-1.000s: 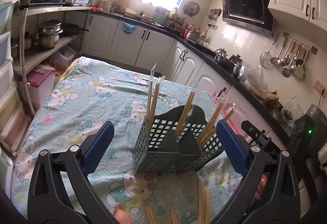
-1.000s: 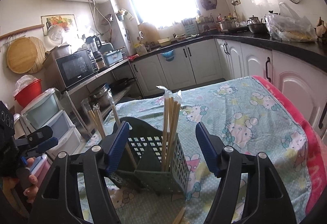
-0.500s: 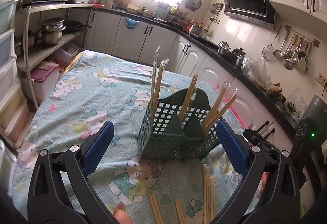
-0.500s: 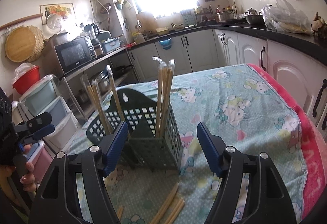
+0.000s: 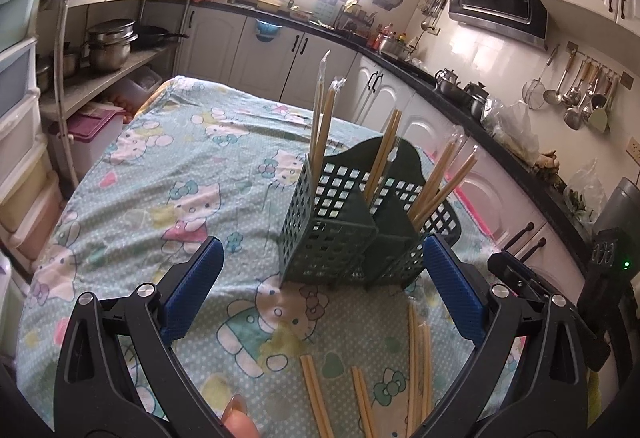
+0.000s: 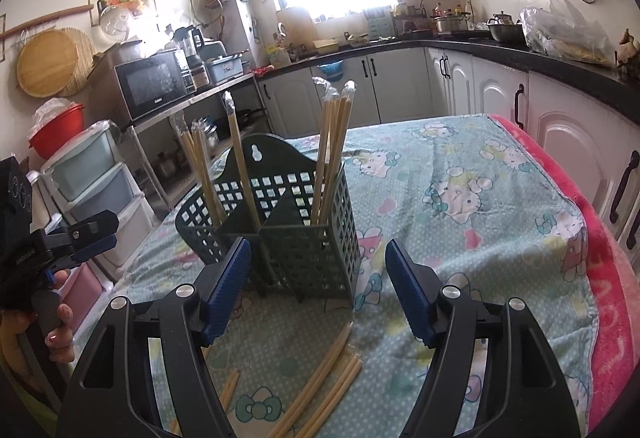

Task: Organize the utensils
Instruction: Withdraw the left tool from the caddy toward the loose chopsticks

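Where a cartoon-print cloth [image 5: 168, 174] covers the kitchen table, a dark-green lattice caddy [image 5: 340, 234] holds wrapped chopsticks [image 6: 332, 142] upright; more lie before it. Left gripper [image 5: 320, 294] and right gripper [image 6: 318, 286] gape, empty.

chopsticks [image 5: 440, 182] in caddy [image 5: 332, 238] | loose chopsticks [image 5: 418, 358] before it on tablecloth [image 5: 160, 178]

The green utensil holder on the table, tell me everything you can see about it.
The utensil holder is dark green, plastic-looking, with square-grid perforated walls, several compartments and a taller arched back panel with a keyhole hanging slot. It stands upright on short feet on the cartoon-cat tablecloth. Pale wrapped chopsticks lean in its compartments; more chopsticks lie loose on the cloth in front. Neither gripper touches it.
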Tool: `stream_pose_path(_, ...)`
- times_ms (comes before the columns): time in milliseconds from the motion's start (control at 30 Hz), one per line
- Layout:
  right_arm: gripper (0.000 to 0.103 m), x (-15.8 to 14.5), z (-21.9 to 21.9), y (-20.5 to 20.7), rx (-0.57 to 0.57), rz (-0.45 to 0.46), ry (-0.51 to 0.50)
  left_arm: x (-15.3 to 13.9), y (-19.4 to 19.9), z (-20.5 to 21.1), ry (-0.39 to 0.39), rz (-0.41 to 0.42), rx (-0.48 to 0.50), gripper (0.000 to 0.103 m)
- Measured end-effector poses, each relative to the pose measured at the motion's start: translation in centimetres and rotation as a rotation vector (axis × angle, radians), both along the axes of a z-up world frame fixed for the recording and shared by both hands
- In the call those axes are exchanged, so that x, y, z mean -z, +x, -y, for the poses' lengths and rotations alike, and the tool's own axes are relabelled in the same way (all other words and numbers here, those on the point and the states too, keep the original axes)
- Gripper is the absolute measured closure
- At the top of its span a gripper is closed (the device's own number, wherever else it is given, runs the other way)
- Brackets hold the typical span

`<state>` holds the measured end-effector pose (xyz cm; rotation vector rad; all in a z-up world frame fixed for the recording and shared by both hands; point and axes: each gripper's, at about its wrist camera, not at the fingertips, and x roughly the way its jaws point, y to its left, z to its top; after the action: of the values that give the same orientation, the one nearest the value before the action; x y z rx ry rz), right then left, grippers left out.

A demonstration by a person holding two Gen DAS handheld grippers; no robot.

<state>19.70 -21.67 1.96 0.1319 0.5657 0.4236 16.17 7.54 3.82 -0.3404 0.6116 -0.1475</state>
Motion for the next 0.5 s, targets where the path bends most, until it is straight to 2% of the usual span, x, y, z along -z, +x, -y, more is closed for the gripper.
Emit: stream_pose_path(500,0.036,2.6,-0.3,-0.9,-0.034,-0.071,-0.060,4.1,-0.5,1.3,0.032,-0.107,0.019,0.011)
